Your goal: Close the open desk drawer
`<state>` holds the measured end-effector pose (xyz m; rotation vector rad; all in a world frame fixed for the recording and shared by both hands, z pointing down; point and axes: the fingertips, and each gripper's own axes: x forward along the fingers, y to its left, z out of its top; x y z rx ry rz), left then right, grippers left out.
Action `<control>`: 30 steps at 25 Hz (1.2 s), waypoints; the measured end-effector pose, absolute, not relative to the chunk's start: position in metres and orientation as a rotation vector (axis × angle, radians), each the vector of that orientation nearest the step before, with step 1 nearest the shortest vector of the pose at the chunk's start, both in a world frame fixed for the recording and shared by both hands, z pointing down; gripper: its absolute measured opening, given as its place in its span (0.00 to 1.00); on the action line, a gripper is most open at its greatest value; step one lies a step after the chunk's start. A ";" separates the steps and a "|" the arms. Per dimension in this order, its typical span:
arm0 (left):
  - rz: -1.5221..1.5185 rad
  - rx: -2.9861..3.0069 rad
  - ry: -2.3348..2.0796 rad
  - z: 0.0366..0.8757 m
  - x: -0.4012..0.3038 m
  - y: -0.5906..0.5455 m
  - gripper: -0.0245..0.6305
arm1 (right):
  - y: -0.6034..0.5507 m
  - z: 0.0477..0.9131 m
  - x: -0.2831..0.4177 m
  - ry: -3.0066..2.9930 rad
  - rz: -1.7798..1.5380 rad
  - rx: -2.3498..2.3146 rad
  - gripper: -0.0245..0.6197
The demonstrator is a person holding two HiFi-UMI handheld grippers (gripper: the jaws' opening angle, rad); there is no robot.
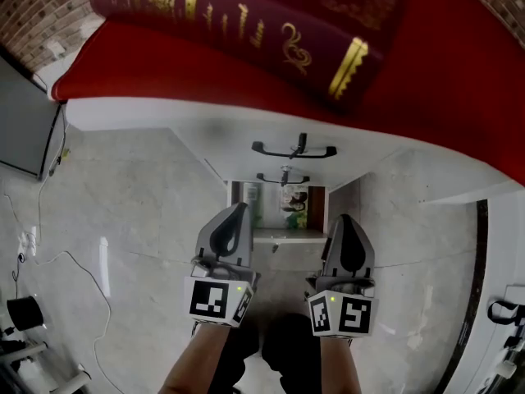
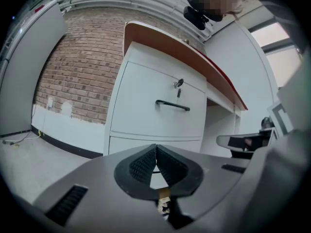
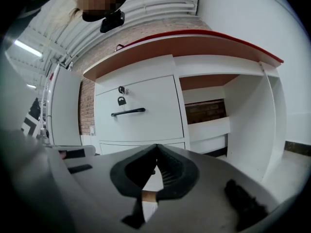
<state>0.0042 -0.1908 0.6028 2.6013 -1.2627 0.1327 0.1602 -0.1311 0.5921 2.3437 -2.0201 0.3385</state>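
Note:
In the head view the white drawer cabinet [image 1: 283, 164] stands under a red desk top [image 1: 459, 80]. Its lowest drawer [image 1: 280, 207] is pulled out, with green and white items inside and its front panel nearest me. Two black handles [image 1: 294, 150] sit on the drawers above. My left gripper [image 1: 239, 210] and right gripper [image 1: 344, 220] hang side by side just short of the drawer, one at each front corner, both shut and empty. The left gripper view has the shut jaws [image 2: 156, 147] below a handled drawer front [image 2: 172, 105]. The right gripper view has its shut jaws [image 3: 156, 147] below a padlocked drawer [image 3: 128, 112].
A dark red cloth with gold print [image 1: 246, 15] lies on the desk top. A grey panel [image 1: 25, 125] leans at the left, with cables [image 1: 74, 261] on the pale floor. The desk's knee space [image 3: 214, 125] opens right of the cabinet. A brick wall [image 2: 77, 76] is behind.

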 end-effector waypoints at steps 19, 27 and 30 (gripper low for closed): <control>0.161 2.585 -1.305 0.376 -0.023 -0.129 0.05 | -0.075 0.385 0.117 -2.001 0.490 2.232 0.05; 0.168 2.594 -1.303 0.283 -0.025 -0.113 0.05 | -0.071 0.290 0.121 -2.011 0.440 2.235 0.05; 0.170 2.615 -1.306 0.246 -0.025 -0.111 0.05 | -0.067 0.253 0.121 -2.029 0.419 2.220 0.05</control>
